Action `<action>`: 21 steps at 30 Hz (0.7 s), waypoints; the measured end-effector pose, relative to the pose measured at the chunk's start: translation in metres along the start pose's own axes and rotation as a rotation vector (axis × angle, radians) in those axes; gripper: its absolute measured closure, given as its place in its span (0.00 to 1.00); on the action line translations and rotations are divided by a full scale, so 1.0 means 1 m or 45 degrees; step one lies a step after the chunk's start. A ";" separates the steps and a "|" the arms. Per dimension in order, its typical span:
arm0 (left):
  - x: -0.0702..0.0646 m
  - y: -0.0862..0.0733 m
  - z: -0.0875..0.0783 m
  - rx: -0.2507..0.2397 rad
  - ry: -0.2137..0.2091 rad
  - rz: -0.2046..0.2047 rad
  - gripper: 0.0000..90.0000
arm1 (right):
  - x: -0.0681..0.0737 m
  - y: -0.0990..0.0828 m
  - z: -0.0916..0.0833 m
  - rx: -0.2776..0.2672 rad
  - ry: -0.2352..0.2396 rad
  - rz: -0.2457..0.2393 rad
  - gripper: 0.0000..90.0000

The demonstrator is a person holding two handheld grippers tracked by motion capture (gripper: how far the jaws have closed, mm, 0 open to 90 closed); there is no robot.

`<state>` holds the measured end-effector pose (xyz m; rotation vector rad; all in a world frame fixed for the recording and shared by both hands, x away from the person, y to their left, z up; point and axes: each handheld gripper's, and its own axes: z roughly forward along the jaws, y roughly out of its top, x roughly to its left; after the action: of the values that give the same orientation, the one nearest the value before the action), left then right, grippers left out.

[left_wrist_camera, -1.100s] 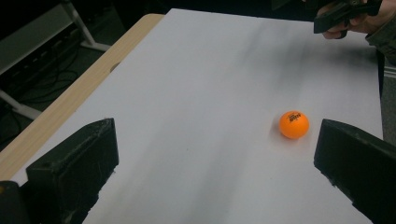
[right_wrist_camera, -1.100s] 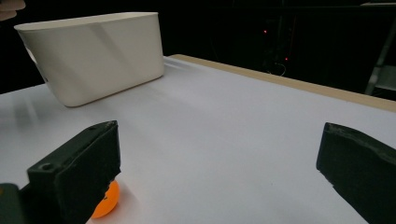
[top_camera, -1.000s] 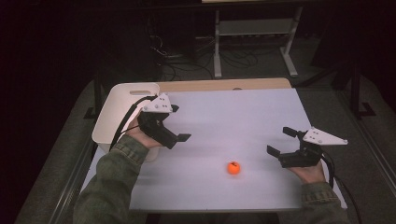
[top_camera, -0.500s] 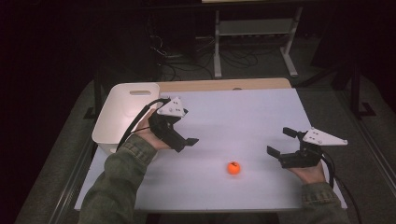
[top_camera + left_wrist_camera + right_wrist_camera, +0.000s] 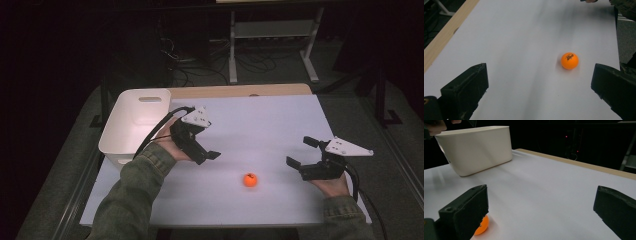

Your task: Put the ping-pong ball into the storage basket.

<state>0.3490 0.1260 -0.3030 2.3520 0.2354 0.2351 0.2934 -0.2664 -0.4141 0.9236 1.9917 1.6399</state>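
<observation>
Left gripper has moved right and nearer over the last second, away from the white bin and out toward the orange ping-pong ball; jaws spread wide, nothing between them. In the left gripper view the ball sits ahead on the bare white tabletop, off toward the right jaw, not yet between the jaws, so this reads as an approach for a pick, grasp not started. Right gripper has hardly shifted, resting low near the right edge of the table, jaws also spread and empty; in the right gripper view the ball peeks out just behind its left jaw and the bin stands well beyond, at the far left. Ball location: near centre of the table, between the two grippers, closer to the near edge, well apart from the bin, touching nothing but the tabletop. Likely plan is ball into bin, judged from the layout. Other things: wooden strip along the far table edge, a metal stand and loose cables on the dark floor beyond, none in reach. Nothing stands between left gripper and ball; path back to the bin is open too. Main risk: ball is round and light, a jaw nudge could roll it off toward the right gripper or the near edge. Left gripper's own cable trails back along the bin's right wall, could snag on the return.
</observation>
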 end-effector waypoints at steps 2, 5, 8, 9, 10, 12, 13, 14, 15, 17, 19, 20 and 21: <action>0.000 0.002 0.003 0.005 -0.008 0.003 0.01 | 0.000 0.000 0.000 0.000 -0.002 -0.001 0.00; 0.000 0.005 0.008 0.023 -0.017 0.018 0.01 | 0.000 0.000 0.000 -0.003 -0.001 0.000 0.00; -0.002 0.008 0.012 0.033 -0.031 0.029 0.01 | 0.000 0.000 0.000 0.000 0.001 -0.003 0.00; -0.002 0.009 0.014 0.031 -0.036 0.029 0.01 | 0.001 0.000 0.000 0.001 0.002 -0.003 0.00; -0.002 0.010 0.015 0.039 -0.039 0.035 0.01 | 0.001 0.000 0.000 0.001 0.000 -0.004 0.00; -0.003 0.011 0.018 0.049 -0.045 0.040 0.01 | 0.000 0.000 0.000 0.000 0.000 -0.002 0.00; -0.003 0.012 0.019 0.053 -0.049 0.040 0.01 | 0.000 0.000 -0.001 -0.003 -0.002 -0.003 0.00; -0.003 0.013 0.021 0.059 -0.053 0.044 0.01 | 0.000 0.000 -0.001 -0.005 -0.002 -0.002 0.00; -0.004 0.013 0.022 0.060 -0.057 0.042 0.01 | 0.000 0.000 -0.001 -0.006 -0.002 -0.003 0.00; -0.004 0.014 0.024 0.065 -0.058 0.046 0.01 | 0.000 0.001 -0.001 -0.008 0.000 -0.004 0.00; -0.004 0.015 0.025 0.073 -0.061 0.051 0.01 | 0.000 0.001 -0.001 -0.008 0.001 -0.004 0.00; -0.005 0.015 0.027 0.072 -0.062 0.051 0.01 | 0.000 0.001 -0.001 -0.008 0.002 -0.004 0.00; -0.005 0.016 0.027 0.080 -0.063 0.057 0.01 | 0.000 0.001 -0.001 -0.008 0.001 -0.004 0.00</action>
<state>0.3524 0.0954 -0.3117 2.4243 0.1685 0.1935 0.2927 -0.2667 -0.4132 0.9173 1.9867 1.6440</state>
